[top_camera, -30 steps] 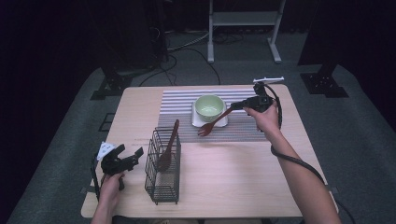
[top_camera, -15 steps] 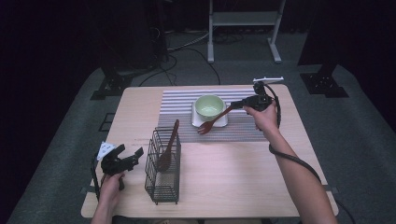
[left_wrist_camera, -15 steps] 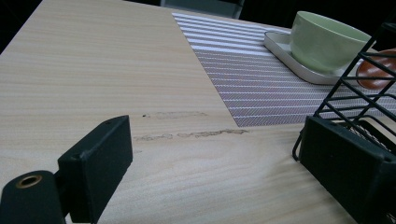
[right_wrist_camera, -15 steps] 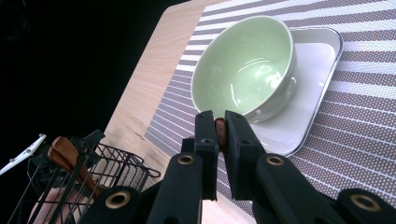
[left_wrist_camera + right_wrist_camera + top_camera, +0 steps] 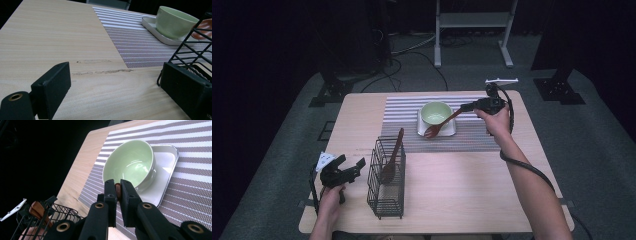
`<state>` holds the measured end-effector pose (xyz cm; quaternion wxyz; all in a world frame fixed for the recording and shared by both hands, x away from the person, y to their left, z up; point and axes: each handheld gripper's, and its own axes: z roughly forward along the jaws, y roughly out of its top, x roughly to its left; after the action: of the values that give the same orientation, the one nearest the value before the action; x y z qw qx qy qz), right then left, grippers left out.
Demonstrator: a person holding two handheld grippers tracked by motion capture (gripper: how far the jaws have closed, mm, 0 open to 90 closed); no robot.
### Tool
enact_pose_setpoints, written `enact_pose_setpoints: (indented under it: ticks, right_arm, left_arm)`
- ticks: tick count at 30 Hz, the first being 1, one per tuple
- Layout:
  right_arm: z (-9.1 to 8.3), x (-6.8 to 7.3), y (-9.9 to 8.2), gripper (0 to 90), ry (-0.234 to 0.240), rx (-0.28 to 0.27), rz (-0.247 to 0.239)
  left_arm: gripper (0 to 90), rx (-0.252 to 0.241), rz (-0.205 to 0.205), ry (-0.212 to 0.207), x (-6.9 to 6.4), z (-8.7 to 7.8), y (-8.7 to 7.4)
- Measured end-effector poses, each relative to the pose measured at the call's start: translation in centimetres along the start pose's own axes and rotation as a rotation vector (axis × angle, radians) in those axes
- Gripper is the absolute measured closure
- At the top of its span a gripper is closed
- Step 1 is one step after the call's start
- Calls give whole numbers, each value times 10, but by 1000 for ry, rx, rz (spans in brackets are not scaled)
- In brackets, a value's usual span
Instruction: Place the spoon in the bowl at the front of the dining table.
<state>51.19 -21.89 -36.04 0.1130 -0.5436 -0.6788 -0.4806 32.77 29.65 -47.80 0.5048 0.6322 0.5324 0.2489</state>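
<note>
Over the bowl [image 5: 435,112], right gripper [image 5: 468,106] clamps 1 reddish-brown, prob. wooden spoon [image 5: 438,126]; left gripper [image 5: 353,167] wide.

Left gripper [image 5: 353,165] low at the near left of the table, held by the left hand [image 5: 330,196], jaws wide apart with nothing between them. Right arm [image 5: 532,185] stretched forward along the right side; right hand [image 5: 494,120] holds the right gripper [image 5: 464,106] pointing left, jaws pinched nearly together on the thin end of a spoon [image 5: 441,124].
</note>
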Motion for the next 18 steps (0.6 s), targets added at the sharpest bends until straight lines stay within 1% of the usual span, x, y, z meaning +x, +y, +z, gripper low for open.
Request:
enact_pose_setpoints:
  ticks: [6,8,13,18]
  right_arm:
    - [-1,3,6,834,3,-15,-2]
    - [-3,5,8,834,13,-27,-3]
    - [-5,10,15,834,6,-40,-9]
    - [-7,11,20,834,-2,-58,-8]
  left_arm:
    - [91,0,-1,0,0,0,0]
    - [91,-1,-3,0,0,0,0]
    - [91,-2,-4,0,1,0,0]
    - [91,-3,-5,-1,1,0,0]
